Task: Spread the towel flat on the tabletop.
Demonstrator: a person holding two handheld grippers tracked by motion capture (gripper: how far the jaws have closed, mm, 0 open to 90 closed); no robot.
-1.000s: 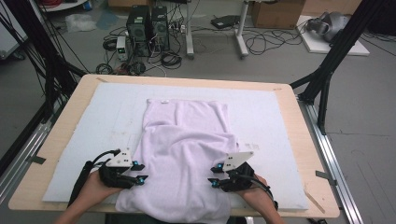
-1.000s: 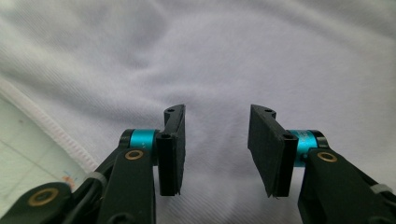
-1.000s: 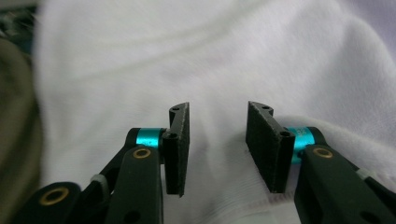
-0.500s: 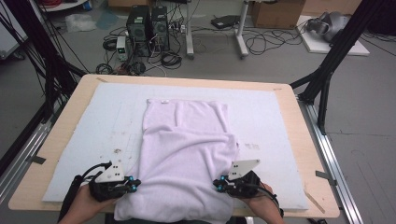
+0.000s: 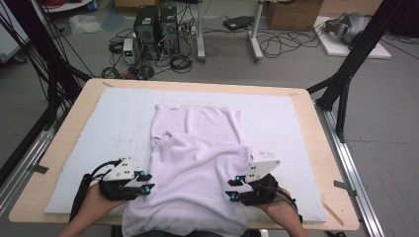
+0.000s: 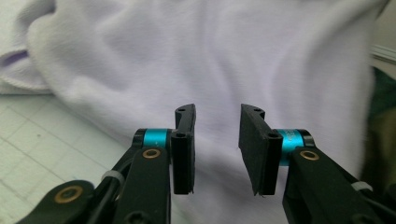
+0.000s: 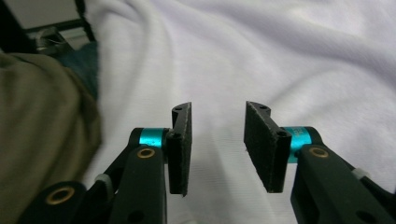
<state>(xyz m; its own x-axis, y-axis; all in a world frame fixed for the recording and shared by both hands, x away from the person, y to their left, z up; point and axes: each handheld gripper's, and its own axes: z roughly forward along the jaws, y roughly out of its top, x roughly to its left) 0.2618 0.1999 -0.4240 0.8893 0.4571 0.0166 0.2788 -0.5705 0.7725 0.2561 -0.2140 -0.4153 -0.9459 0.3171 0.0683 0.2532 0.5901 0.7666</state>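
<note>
A pale lilac garment (image 5: 197,153) lies spread on the light blue mat (image 5: 108,123), and its near part hangs over the table's front edge. My left gripper (image 5: 146,180) sits at the garment's left edge, pointing inward at it. My right gripper (image 5: 232,188) sits at the right edge, also pointing inward. In the left gripper view the left gripper (image 6: 218,112) is open with the garment (image 6: 210,51) beyond its pads. In the right gripper view the right gripper (image 7: 218,109) is open over the garment (image 7: 280,56). Both pairs of jaws have just been opening, with nothing between them.
The wooden table (image 5: 316,143) shows as a border around the mat. Black frame legs (image 5: 346,74) stand at the right and left. Computer towers (image 5: 155,29) and cables lie on the floor behind. Olive clothing (image 7: 42,130) of the person shows at the left of the right gripper view.
Half a second ago both grippers were lower, nearer the front edge at the garment's sides. They have since moved back up the table, and their jaws stand apart.
</note>
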